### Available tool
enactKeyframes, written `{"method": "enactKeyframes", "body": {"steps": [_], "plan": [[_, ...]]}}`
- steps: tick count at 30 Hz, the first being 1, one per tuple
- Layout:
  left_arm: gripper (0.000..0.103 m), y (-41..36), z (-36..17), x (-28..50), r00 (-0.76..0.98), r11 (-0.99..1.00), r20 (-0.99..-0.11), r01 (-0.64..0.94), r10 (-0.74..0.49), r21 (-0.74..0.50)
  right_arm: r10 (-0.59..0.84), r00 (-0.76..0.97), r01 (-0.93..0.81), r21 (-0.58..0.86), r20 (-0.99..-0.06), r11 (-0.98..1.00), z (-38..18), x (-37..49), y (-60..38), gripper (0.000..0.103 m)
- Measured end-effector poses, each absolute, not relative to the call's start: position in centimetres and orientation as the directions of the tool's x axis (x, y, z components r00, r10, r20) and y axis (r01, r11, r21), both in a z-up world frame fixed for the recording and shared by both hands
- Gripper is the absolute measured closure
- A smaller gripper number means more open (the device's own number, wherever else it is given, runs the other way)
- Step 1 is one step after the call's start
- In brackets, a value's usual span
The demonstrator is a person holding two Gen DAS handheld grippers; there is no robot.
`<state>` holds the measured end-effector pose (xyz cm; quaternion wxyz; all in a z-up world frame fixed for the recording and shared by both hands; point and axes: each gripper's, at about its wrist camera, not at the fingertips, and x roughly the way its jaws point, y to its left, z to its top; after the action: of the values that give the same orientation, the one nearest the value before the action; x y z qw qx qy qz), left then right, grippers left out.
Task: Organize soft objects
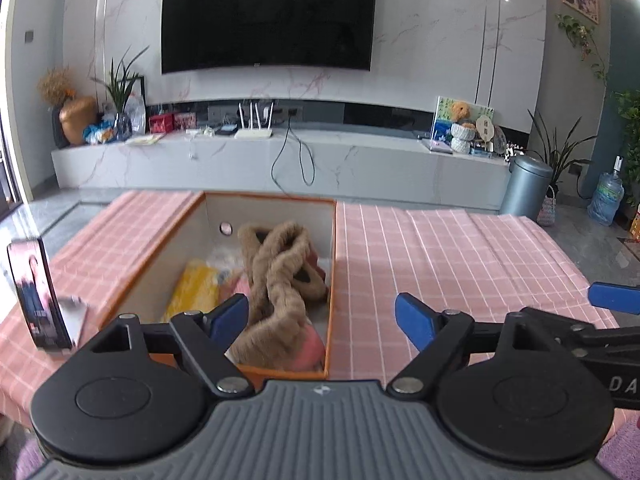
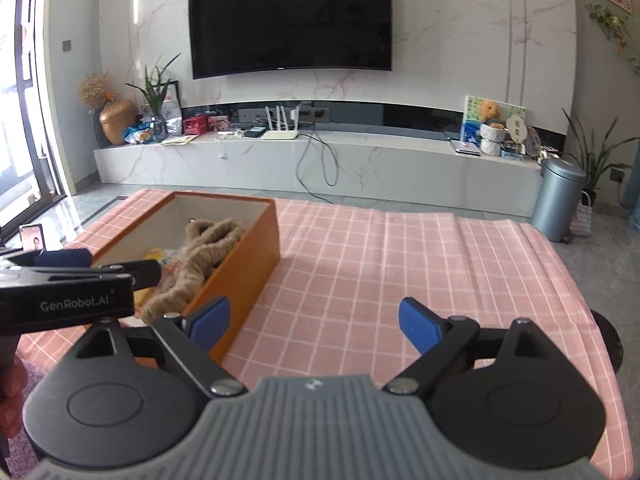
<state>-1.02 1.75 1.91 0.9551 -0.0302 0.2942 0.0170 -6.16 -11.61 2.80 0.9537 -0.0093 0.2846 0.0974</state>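
1. Left tongs (image 1: pixel 322 318) apart, empty, over the near edge of the orange box (image 1: pixel 331 264).
2. Right tongs (image 2: pixel 314 322) apart, empty, right of the box.
3. Brown furry scarf (image 1: pixel 276 280) lies in the box; pink-checked bench (image 2: pixel 400 264) bare to the right.

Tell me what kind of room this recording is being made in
Most likely a home living room. A large television hangs on a marble wall above a long low cabinet with a router and vases, and houseplants stand nearby. The work happens on a table with a pink checked cloth.
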Motion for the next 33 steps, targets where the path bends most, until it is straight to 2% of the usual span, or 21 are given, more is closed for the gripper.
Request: {"method": "enactKeyframes", "body": {"steps": [6,9,19,33], "plan": [[0.006,0.4,-0.9,-1.5,0.81,0.999,-0.586,-0.026,0.032,0.02,0.109,0.834,-0.122,0.013,-0.541,0.992,0.3,-7.1,-12.6,0.013],[0.006,0.3,-1.6,-1.6,0.801,1.0,-0.598,-0.024,0.02,0.002,0.107,0.825,-0.111,0.026,-0.556,0.993,-0.6,-6.9,-12.7,0.013],[0.006,0.4,-1.8,-1.9,0.799,0.999,-0.6,-0.039,0.039,0.013,0.113,0.803,-0.12,0.027,-0.585,0.992,-1.9,-6.6,-12.2,0.011],[0.006,-0.1,-1.4,-2.2,0.802,0.999,-0.595,-0.03,0.041,0.029,0.12,0.806,-0.123,0.035,-0.579,0.992,-2.0,-6.9,-12.3,0.01]]}}
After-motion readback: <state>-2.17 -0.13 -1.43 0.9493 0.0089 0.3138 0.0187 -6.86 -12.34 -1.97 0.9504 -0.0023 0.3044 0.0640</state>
